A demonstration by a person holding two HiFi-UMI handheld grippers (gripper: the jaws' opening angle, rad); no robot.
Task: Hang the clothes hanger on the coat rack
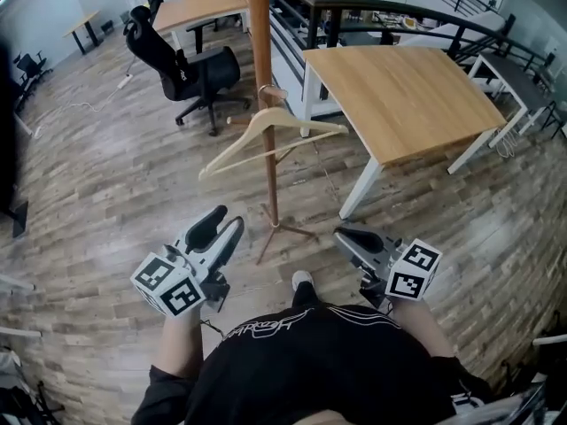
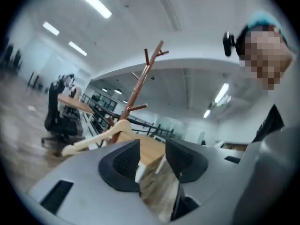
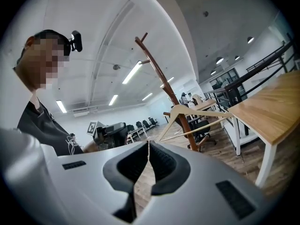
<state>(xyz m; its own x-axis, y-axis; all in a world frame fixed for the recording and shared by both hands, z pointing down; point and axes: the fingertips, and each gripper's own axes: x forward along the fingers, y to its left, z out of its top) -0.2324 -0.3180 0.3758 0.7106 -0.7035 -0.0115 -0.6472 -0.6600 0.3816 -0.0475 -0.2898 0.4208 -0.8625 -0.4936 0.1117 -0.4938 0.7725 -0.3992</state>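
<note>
The left gripper [image 1: 227,220] has its jaws apart with nothing between them, only floor showing in the gap. The right gripper [image 1: 341,235] has its jaws together, tips touching, and nothing is held. Both sit low in the head view in front of the person in a black shirt [image 1: 301,352], and neither touches the rack.

At 12 o'clock from the two grippers stands the coat rack [image 1: 261,42], a brown pole on spread feet. The wooden hanger [image 1: 235,144] is already on it, hooked at the pole and tilted, its left end dipping toward 8 o'clock.

A table [image 1: 399,96] fills 1 to 2 o'clock, with its near edge and white leg close beside the rack's feet. A black office chair [image 1: 190,73] sits at 11 o'clock, clear of the hanger's low end. Open plank floor [image 1: 106,193] runs from 8 to 10 o'clock, and a dark railing [image 1: 372,7] closes the far side.
</note>
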